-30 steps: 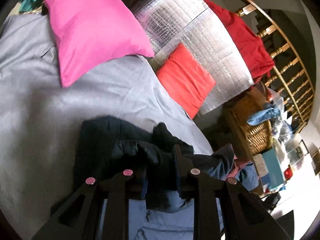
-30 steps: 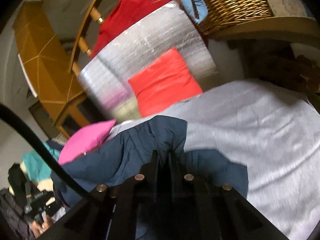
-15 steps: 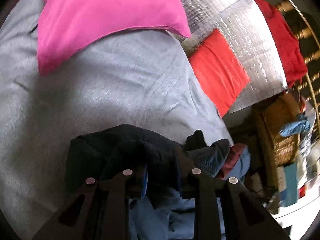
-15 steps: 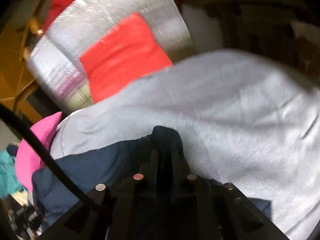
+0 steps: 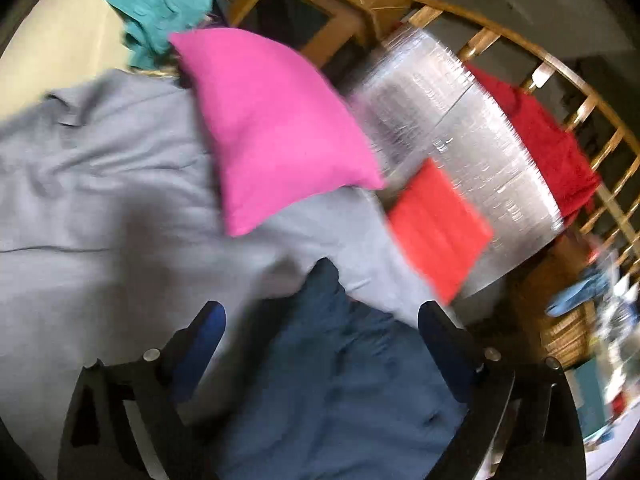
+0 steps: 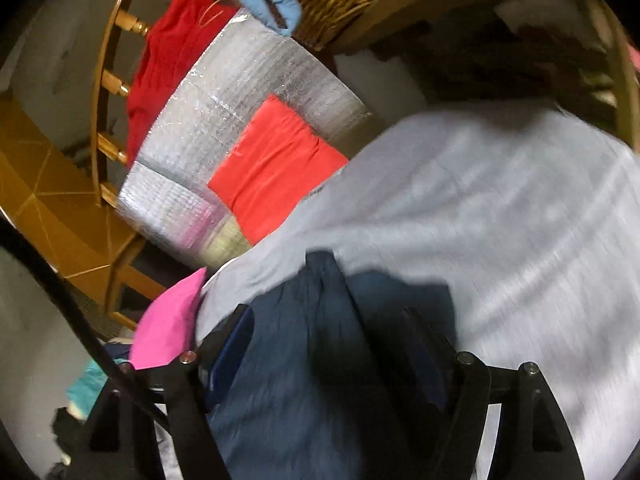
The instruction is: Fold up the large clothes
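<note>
While both claws hang spread wide and holding nothing, left claw and right claw, the navy garment lies beneath them on the grey bed, apparently laid down for smoothing.

No lettering, label, brand mark or number can be read in either wrist view, since both are blurred by motion and show only plain fabrics and surfaces.
</note>
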The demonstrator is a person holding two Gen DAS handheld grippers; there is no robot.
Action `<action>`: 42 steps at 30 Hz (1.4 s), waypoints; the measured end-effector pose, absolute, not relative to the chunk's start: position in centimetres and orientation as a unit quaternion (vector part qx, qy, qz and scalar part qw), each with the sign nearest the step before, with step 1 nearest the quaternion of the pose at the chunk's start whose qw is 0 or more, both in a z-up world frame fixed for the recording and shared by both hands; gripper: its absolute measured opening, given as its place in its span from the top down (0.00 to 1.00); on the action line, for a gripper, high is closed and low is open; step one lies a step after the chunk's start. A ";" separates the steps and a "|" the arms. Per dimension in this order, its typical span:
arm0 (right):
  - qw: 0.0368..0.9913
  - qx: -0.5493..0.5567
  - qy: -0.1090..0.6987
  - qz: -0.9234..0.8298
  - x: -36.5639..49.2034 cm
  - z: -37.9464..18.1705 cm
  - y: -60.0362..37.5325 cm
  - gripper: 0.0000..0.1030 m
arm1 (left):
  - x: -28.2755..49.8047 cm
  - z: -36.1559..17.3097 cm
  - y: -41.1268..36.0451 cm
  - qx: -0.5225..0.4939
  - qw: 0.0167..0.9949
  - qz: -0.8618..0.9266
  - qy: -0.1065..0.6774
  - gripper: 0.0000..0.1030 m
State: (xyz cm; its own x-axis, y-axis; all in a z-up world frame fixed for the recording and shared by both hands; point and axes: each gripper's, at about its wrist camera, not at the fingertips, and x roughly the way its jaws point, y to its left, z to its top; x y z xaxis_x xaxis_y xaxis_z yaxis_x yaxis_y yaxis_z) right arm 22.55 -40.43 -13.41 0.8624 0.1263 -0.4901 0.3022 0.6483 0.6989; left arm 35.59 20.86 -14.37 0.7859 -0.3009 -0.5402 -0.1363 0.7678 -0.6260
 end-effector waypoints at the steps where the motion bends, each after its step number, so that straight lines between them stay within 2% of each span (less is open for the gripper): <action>1: 0.867 0.421 0.263 -0.047 21.3 -13.7 -40.1 0.24 | 34.8 -15.1 20.9 -0.337 0.875 -0.048 0.345 0.06; 9: 0.798 0.521 0.304 0.010 15.9 -18.3 -38.7 0.24 | 28.7 -19.9 19.1 -0.364 0.837 -0.050 0.405 0.06; 17: 0.739 0.573 0.354 0.025 19.0 -23.3 -35.9 0.22 | 28.6 -24.8 18.1 -0.441 0.762 -0.063 0.470 0.06; 21: 0.728 0.581 0.364 0.018 21.7 -25.2 -35.1 0.22 | 30.2 -25.8 17.6 -0.465 0.752 -0.064 0.462 0.06; 32: 0.758 0.571 0.314 0.019 25.6 -26.3 -35.1 0.21 | 33.4 -27.1 16.9 -0.508 0.744 -0.083 0.427 0.07; 33: 0.762 0.566 0.316 0.012 25.8 -26.3 -35.1 0.23 | 33.3 -27.0 16.8 -0.507 0.746 -0.081 0.424 0.09; 34: 0.764 0.560 0.320 0.003 25.9 -26.3 -35.1 0.34 | 33.3 -27.0 16.8 -0.504 0.750 -0.075 0.422 0.21; 35: 0.765 0.555 0.328 -0.005 26.1 -26.6 -35.0 0.39 | 33.3 -27.1 16.7 -0.498 0.754 -0.069 0.423 0.31; 36: 0.765 0.554 0.329 -0.008 26.1 -26.6 -34.9 0.45 | 33.1 -27.3 16.8 -0.497 0.755 -0.066 0.423 0.34; 38: 0.773 0.542 0.331 -0.015 26.1 -26.1 -34.5 0.50 | 33.0 -27.4 17.0 -0.500 0.756 -0.062 0.419 0.47; 41: 0.804 0.490 0.335 -0.025 25.5 -24.7 -33.8 0.61 | 32.7 -26.8 17.2 -0.496 0.761 -0.060 0.413 0.62; 42: 0.813 0.477 0.334 -0.024 25.3 -24.1 -33.5 0.65 | 32.5 -26.5 17.2 -0.492 0.765 -0.060 0.412 0.64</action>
State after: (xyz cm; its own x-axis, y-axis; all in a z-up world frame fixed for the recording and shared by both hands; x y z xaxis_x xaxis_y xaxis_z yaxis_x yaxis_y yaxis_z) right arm 25.33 -33.54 -24.07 0.7760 0.2794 -0.5655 0.3574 0.5441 0.7591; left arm 32.45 17.24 -26.46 0.6537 -0.4968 -0.5709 -0.3140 0.5083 -0.8019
